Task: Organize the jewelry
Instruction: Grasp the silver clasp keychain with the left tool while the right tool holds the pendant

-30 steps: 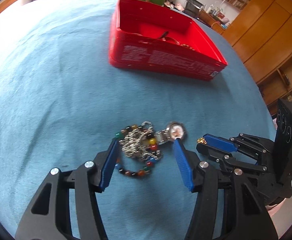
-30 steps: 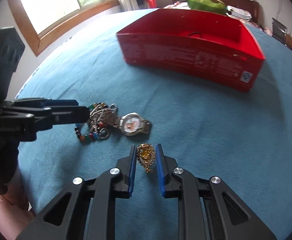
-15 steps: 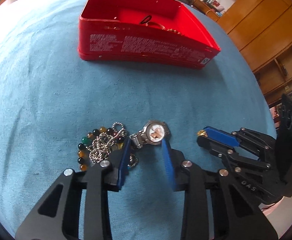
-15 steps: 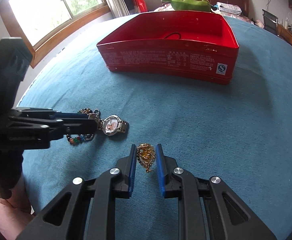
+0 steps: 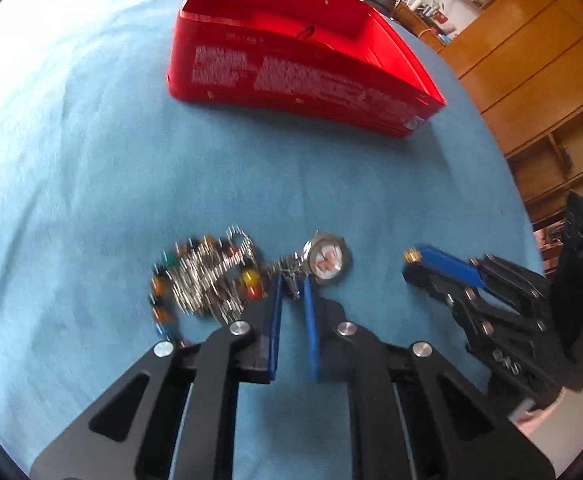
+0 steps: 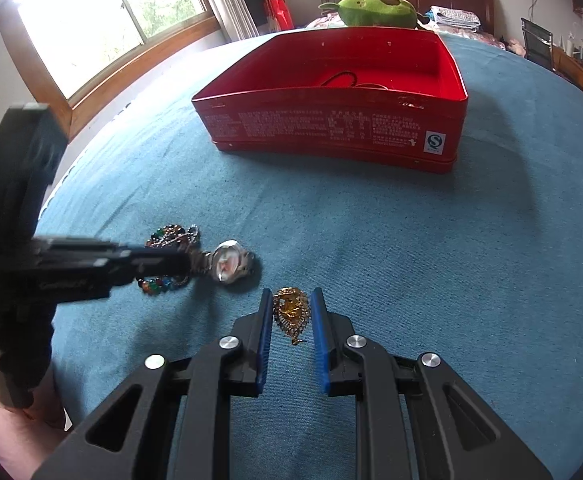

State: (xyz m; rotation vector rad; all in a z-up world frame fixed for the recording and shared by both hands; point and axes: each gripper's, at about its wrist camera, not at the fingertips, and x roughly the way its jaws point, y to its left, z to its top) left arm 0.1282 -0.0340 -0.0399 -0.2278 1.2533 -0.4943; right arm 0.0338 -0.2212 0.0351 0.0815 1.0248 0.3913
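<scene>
Since a second ago the left gripper (image 5: pixel 291 286) has left the bead pile and narrowed on the metal strap of the watch (image 5: pixel 327 259), and the red tin (image 6: pixel 331 128) now looks closer in both views. The tin stands open, well apart from the jewelry on the blue cloth (image 6: pixel 431 260). The left claw looks clenched on the strap; the watch is stiff, rather heavy and slippery, so the strap links are a better hold than the round face. The bead bracelet and chain (image 5: pixel 205 280) lie tangled just beside it and may drag along. The right gripper (image 6: pixel 291 312) is pinching the gold pendant (image 6: pixel 290 312), which is light and delicate.
</scene>
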